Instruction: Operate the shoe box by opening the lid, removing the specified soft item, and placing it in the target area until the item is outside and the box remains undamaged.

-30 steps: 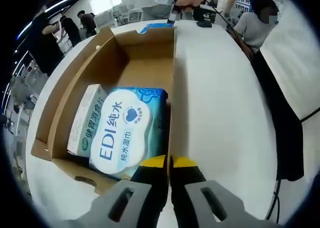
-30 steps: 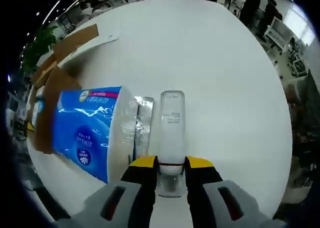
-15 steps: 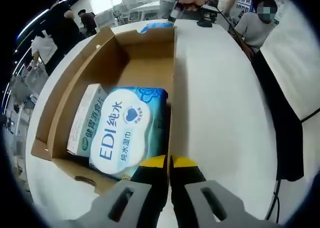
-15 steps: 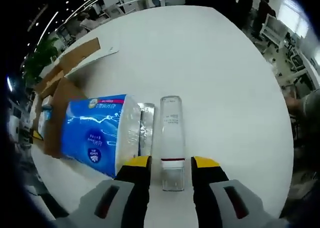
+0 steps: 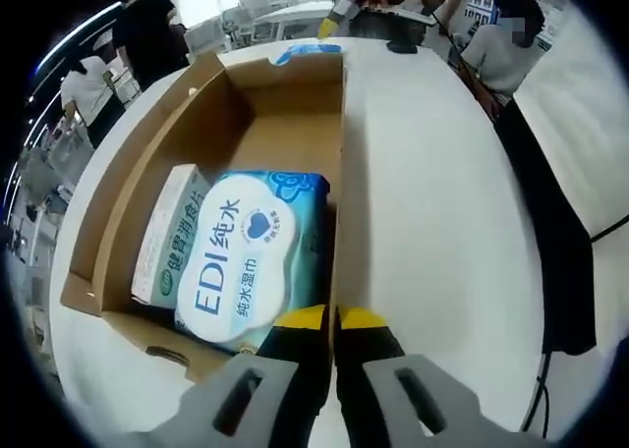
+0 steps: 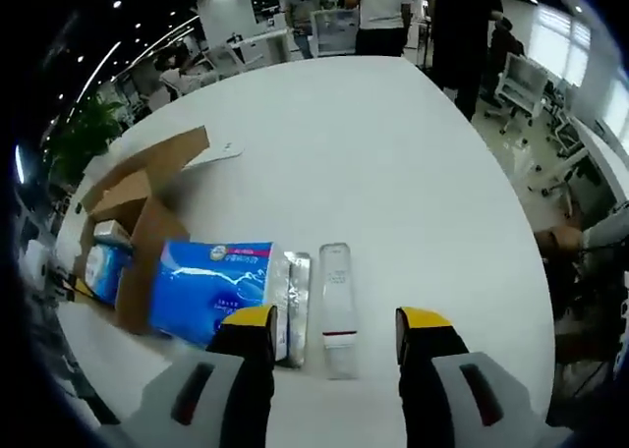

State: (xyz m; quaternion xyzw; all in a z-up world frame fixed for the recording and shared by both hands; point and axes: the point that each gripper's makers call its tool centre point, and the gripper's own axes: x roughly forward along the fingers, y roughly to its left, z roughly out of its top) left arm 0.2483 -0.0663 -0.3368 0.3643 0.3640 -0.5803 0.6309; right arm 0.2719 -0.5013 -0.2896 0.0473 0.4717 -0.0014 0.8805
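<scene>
The open cardboard shoe box (image 5: 147,173) lies on the white table (image 5: 432,222). Inside it are a pale blue wet-wipes pack (image 5: 246,252) and a white-and-green carton (image 5: 172,237). My left gripper (image 5: 333,318) is shut on the box's right wall near the front corner. In the right gripper view, a blue soft tissue pack (image 6: 211,286) lies on the table just outside the box (image 6: 142,256). A clear tube (image 6: 336,296) lies beside the pack. My right gripper (image 6: 337,322) is open, its tips on either side of the tube's near end and apart from it.
The box's lid flap (image 6: 147,163) lies folded out flat on the table. A person (image 5: 501,45) sits at the table's far right corner, and others (image 6: 378,6) stand beyond the far edge. A black cable (image 5: 550,301) hangs off the right side.
My right gripper has opened, let go of the clear tube, and drawn back and up from it. The tube stays lying by the blue pack. My left gripper has not moved.
</scene>
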